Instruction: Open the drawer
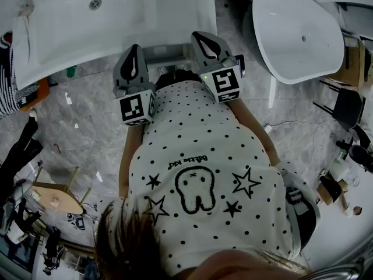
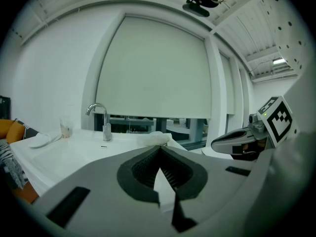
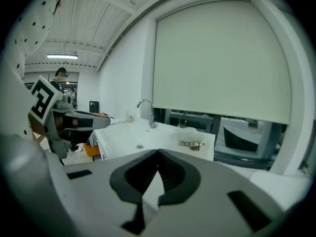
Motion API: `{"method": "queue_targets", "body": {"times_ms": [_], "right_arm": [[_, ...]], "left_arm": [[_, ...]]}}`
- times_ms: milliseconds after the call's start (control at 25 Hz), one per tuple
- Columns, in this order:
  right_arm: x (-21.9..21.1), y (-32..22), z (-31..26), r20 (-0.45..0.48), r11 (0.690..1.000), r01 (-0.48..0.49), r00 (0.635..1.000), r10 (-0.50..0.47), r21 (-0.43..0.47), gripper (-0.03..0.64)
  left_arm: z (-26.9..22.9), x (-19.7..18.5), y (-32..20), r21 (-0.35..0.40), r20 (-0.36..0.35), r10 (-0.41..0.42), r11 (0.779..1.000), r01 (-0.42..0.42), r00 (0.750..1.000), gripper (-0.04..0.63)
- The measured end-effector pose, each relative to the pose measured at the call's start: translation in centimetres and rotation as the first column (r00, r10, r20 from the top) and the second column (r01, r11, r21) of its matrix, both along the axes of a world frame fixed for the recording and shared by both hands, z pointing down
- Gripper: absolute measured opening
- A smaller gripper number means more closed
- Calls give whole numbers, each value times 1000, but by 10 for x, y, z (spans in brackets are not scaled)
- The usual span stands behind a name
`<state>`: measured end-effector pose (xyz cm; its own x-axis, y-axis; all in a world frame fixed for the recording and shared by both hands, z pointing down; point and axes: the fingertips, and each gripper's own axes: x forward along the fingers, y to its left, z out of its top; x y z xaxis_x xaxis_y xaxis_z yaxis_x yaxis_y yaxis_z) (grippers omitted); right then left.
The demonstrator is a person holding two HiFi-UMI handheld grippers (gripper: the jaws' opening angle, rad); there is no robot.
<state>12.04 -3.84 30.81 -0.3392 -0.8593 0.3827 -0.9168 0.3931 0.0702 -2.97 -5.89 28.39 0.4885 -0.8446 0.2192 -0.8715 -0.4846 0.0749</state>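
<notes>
A white washbasin counter point(image 1: 87, 16) stands in front of me, its tap point(image 2: 101, 118) at the far side. Only a thin strip of the cabinet front point(image 1: 169, 52) under the counter's edge shows in the head view; no drawer handle is visible. My left gripper point(image 1: 135, 46) is held just short of that edge, its jaws shut with nothing between them point(image 2: 160, 147). My right gripper point(image 1: 199, 36) sits beside it at the counter's right corner, its tips also together and empty point(image 3: 158, 152). Each gripper shows in the other's view, the right gripper point(image 2: 237, 139) and the left gripper point(image 3: 74, 116).
A white freestanding tub point(image 1: 297, 34) stands at the right, with a black chair point(image 1: 347, 107) beyond it. A wooden stool point(image 1: 55, 198) is at the lower left on the grey marble floor point(image 1: 76, 115). A striped sleeve point(image 1: 6, 95) shows at the left edge. A blind point(image 2: 153, 68) covers the window behind the basin.
</notes>
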Motion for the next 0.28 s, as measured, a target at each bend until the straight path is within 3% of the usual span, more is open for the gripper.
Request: {"method": "queue_targets", "body": {"times_ms": [280], "right_arm": [[0, -2, 0, -1, 1000, 2, 1000, -2, 1, 14]], "left_arm": [[-1, 0, -2, 2, -2, -4, 1000, 4, 1000, 5]]}}
